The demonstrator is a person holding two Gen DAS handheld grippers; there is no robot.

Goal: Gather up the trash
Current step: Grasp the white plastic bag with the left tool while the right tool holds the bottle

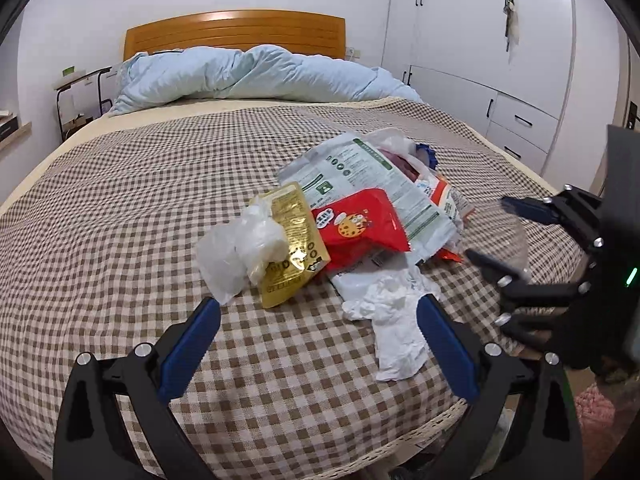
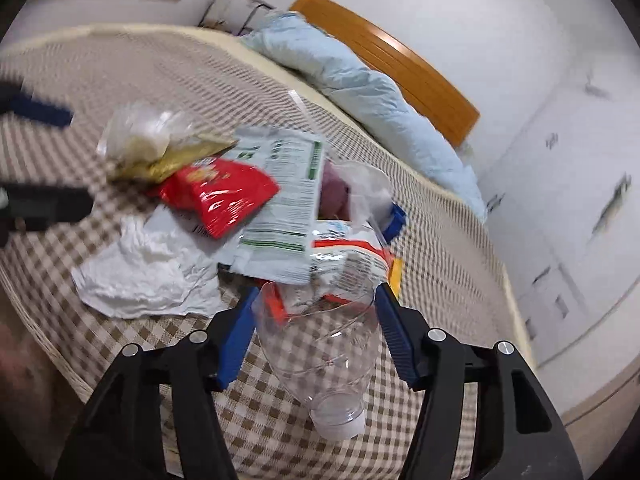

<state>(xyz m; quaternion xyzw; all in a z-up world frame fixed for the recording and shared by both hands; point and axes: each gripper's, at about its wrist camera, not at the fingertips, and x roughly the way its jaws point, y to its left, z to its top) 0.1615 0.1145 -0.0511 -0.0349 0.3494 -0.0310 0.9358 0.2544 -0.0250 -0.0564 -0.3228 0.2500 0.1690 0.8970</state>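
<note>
A pile of trash lies on the checked bedspread [image 1: 160, 200]: a red cookie packet [image 1: 360, 228], a gold packet [image 1: 292, 248], a crumpled clear bag [image 1: 236, 256], a white-and-green pouch [image 1: 360, 172] and a white tissue [image 1: 396, 320]. My left gripper [image 1: 319, 302] stands open just short of the pile, its right finger beside the tissue, with nothing between the pads. My right gripper [image 2: 316, 292] is at the pile's right side, its blue pads pressed on both sides of a clear plastic bottle [image 2: 320, 352] whose cap end points toward the camera. The left wrist view also shows the right gripper [image 1: 490, 229], blurred.
A light blue duvet [image 1: 248, 76] is bunched at the wooden headboard [image 1: 236, 30]. White wardrobes with drawers [image 1: 500, 80] line the right wall. A metal rack [image 1: 80, 92] stands left of the bed. The bed's near edge [image 1: 440, 416] runs just below the grippers.
</note>
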